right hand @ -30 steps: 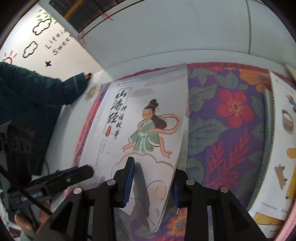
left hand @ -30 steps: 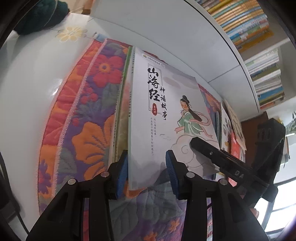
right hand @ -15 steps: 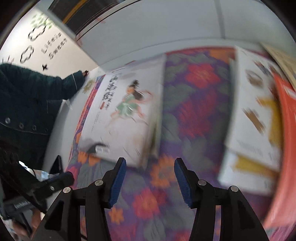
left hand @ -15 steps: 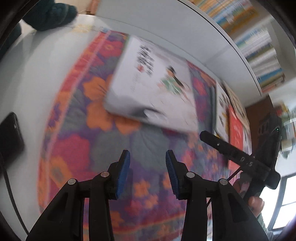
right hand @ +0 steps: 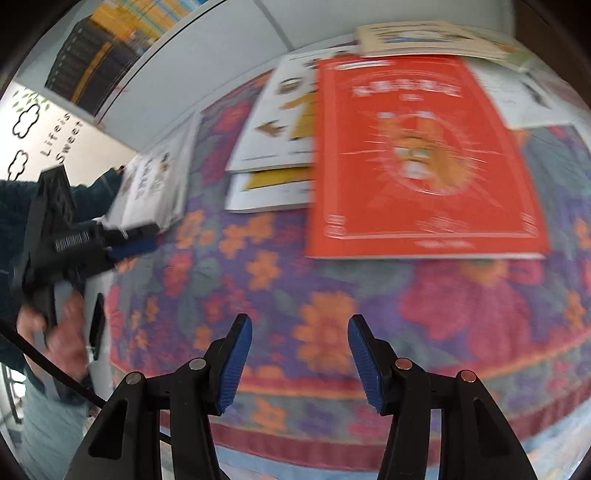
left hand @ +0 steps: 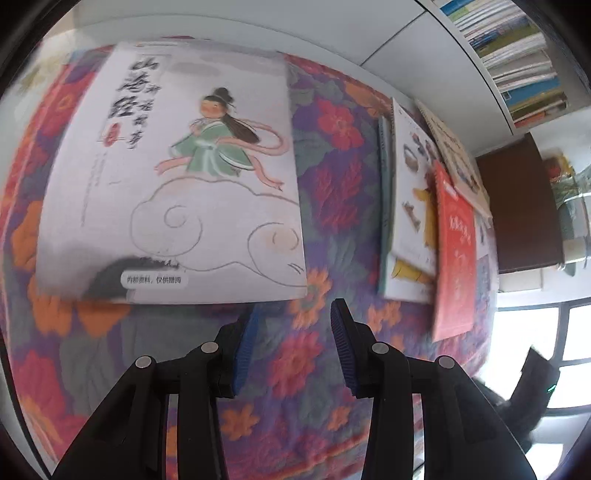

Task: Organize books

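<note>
A white book with a girl in green (left hand: 177, 173) lies flat on the floral cloth (left hand: 325, 192); it also shows far left in the right wrist view (right hand: 155, 184). My left gripper (left hand: 293, 325) is open and empty just below the book's near edge. A red book (right hand: 421, 155) lies on a pile of white and yellow books (right hand: 280, 129); the red book also shows in the left wrist view (left hand: 454, 254). My right gripper (right hand: 299, 332) is open and empty, above the cloth in front of the red book. The left gripper also shows in the right wrist view (right hand: 125, 240).
A white cabinet wall (left hand: 332, 33) stands behind the cloth, with shelves of books (left hand: 517, 51) above right. A cream book (right hand: 424, 37) lies behind the red one. A black phone (right hand: 96, 325) lies at the cloth's left edge. A brown cabinet (left hand: 524, 206) stands at the right.
Both grippers have let go of the white book, which now lies flat. Both pulled back; the right one swung right to face the red book.
</note>
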A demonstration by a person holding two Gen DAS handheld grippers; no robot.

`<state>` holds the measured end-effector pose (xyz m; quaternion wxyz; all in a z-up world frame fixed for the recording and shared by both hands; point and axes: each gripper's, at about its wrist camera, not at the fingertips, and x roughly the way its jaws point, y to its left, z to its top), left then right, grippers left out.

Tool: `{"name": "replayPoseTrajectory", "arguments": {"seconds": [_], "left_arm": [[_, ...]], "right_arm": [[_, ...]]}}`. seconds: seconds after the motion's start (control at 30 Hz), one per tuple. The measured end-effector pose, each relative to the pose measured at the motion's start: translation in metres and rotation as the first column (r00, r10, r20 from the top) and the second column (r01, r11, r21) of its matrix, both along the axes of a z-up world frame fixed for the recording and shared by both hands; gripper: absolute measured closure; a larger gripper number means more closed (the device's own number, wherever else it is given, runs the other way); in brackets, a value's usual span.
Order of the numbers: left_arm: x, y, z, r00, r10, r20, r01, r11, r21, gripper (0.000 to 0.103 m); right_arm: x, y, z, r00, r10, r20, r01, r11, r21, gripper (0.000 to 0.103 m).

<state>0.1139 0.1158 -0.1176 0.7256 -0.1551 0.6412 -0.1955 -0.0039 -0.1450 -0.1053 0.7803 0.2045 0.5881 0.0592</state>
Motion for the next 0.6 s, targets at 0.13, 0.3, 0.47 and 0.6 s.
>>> {"name": "replayPoseTrajectory", "arguments": {"seconds": [0.13, 0.3, 0.47, 0.6], "left_arm": [[0.005, -0.003, -0.001, 0.999, 0.038, 0.002, -0.038, 0.999, -0.001, 0.066], [-0.023, -0.023, -0.008, 0.999, 0.026, -0.039, -0.029, 0.997, -0.073, 0.066], [-0.058, -0.082, -0.005, 0.997, -0.071, -0.011, 0.069, 0.989, -0.131, 0.066], [-0.063, -0.139, -0.002, 0.995, -0.089, 0.049, 0.095, 0.987, -0.128, 0.067]], "right_arm": [[-0.016, -0.026, 0.001, 0.999, -0.049, -0.009, 0.049, 0.999, 0.014, 0.051], [-0.032, -0.054, 0.012, 0.997, -0.075, 0.017, 0.074, 0.996, 0.038, 0.051], [-0.02, -0.096, 0.034, 0.985, -0.137, 0.101, 0.137, 0.99, 0.006, 0.051], [0.008, -0.123, 0.03, 0.979, -0.152, 0.136, 0.163, 0.984, -0.075, 0.062]]}}
